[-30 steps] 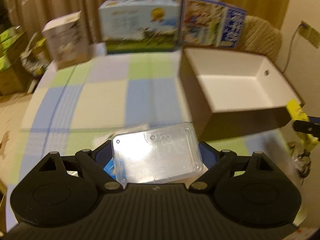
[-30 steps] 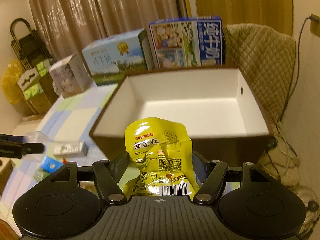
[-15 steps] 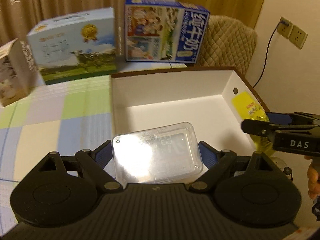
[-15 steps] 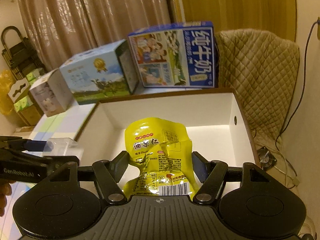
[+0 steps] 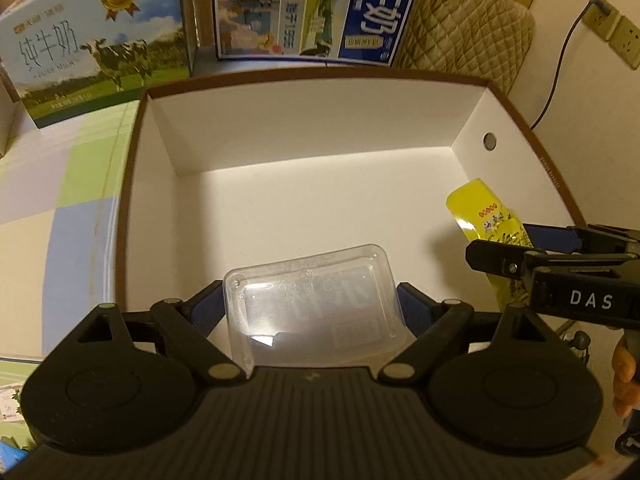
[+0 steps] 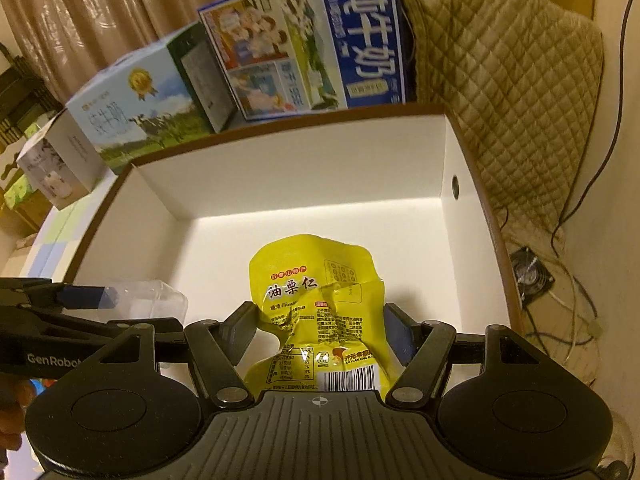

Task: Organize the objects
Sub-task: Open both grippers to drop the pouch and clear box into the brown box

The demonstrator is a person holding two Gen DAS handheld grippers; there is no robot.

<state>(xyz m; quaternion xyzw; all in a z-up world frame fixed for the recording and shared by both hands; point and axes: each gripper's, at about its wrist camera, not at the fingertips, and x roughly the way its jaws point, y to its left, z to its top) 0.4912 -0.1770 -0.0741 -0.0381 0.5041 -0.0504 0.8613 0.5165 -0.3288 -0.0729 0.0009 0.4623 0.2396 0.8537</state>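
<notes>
A home room: curtains, quilted chair, checked tablecloth

Box floor bare; milk cartons crowd far rim.

Dim warm light, fisheye-bent edges, glare on box floor.

Plastic case left of snack pouch, both above open box; milk cartons behind.
</notes>
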